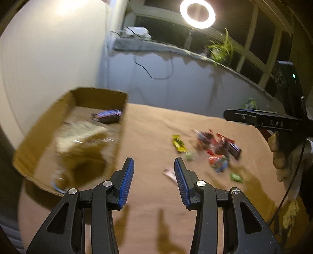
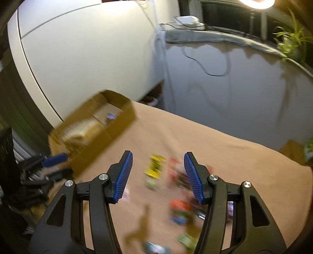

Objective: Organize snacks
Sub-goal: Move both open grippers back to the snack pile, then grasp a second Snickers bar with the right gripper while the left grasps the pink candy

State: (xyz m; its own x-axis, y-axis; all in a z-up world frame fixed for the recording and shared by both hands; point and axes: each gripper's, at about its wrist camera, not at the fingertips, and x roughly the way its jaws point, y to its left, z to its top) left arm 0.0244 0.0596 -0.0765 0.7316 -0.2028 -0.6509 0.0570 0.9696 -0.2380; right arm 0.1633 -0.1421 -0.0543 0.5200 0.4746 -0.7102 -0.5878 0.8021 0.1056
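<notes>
An open cardboard box (image 1: pixel 123 117) stands at the left of the brown cloth. Inside lie a blue-purple packet (image 1: pixel 107 115) and a pale crinkly bag (image 1: pixel 78 132). Several loose snacks lie to its right: a yellow packet (image 1: pixel 179 145), dark red packets (image 1: pixel 222 146), an orange-green one (image 1: pixel 218 163) and a small green one (image 1: pixel 236 177). My left gripper (image 1: pixel 153 162) hangs open and empty over the cloth beside the box. My right gripper (image 2: pixel 158 155) is open and empty above the blurred yellow packet (image 2: pixel 155 166). The box (image 2: pixel 109 134) lies to its left.
A gloved hand (image 1: pixel 283 162) comes in from the right edge of the left wrist view. A ring light (image 1: pixel 197 13), a potted plant (image 1: pixel 223 48) and a dangling cable (image 1: pixel 154 72) are by the window ledge behind. A white wall (image 1: pixel 49 58) stands left of the box.
</notes>
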